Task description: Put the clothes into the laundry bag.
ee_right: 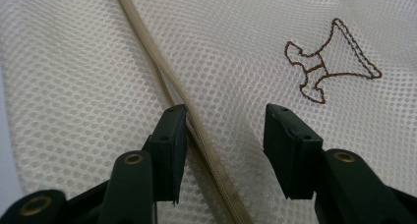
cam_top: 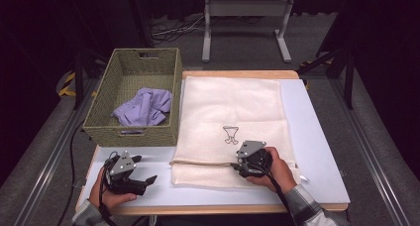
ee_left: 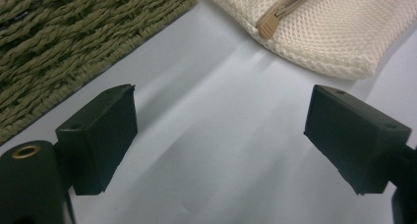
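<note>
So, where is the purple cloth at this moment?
In the high view, the purple cloth lies crumpled inside the woven basket at the table's far left, just left of the cream mesh bag.

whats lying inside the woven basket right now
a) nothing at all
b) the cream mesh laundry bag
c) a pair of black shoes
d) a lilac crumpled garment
d, since the high view shows a lilac crumpled garment inside the woven basket, while the cream mesh laundry bag lies flat on the table beside it.
</note>
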Demonstrator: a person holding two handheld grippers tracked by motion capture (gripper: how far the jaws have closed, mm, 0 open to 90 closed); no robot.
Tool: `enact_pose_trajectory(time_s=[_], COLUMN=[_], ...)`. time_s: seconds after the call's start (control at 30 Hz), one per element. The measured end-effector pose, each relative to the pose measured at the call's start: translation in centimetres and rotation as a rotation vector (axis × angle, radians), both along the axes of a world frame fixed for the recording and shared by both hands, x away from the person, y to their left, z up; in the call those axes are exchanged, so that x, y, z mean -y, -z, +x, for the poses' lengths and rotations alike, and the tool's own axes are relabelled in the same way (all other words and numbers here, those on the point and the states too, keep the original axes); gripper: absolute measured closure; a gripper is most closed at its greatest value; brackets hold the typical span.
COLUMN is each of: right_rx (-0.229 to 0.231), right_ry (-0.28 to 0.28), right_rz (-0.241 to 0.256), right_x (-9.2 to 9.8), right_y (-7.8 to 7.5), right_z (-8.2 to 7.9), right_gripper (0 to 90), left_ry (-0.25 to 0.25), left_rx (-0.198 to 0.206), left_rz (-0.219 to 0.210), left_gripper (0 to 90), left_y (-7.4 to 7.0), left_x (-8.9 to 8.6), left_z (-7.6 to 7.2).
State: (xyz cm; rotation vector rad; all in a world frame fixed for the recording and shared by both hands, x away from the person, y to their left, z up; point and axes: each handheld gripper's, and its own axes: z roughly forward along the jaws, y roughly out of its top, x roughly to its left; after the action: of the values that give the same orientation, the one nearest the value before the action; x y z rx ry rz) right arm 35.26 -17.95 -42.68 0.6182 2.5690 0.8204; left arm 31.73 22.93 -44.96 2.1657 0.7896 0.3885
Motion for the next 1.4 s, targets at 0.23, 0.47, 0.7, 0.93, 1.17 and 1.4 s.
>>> enact_pose_trajectory(time_s=[0.23,0.47,0.7,0.93,1.17,1.4], right_rx=[-0.033,-0.060,-0.045,-0.008,0.068,0.138], right_ry=[-0.013,-0.031,-0.023,-0.026,-0.016,-0.008], right_rz=[0.008,0.024,0.029,0.013,0.034,0.069], right_x=[-0.2,-0.2,-0.2,-0.3,-0.6,-0.7], right_y=[0.2,0.2,-0.1,-0.4,-1.6,-2.8], right_z=[0.4,0.8,0.7,0.4,0.3,0.0], right_gripper=[58.6,72.1,84.3,87.0,87.6,88.0], left_ry=[0.002,0.008,0.015,0.015,0.015,0.013], left_rx=[-0.004,-0.012,-0.013,-0.018,-0.021,-0.024], left_rz=[0.002,0.004,0.018,0.017,0.017,0.011], left_gripper=[13.1,13.0,12.9,12.9,12.9,12.7], left_y=[0.1,0.2,0.2,0.3,0.3,0.3], left_x=[0.0,0.1,0.3,0.3,0.3,0.4], left_z=[0.0,0.1,0.1,0.1,0.1,0.1])
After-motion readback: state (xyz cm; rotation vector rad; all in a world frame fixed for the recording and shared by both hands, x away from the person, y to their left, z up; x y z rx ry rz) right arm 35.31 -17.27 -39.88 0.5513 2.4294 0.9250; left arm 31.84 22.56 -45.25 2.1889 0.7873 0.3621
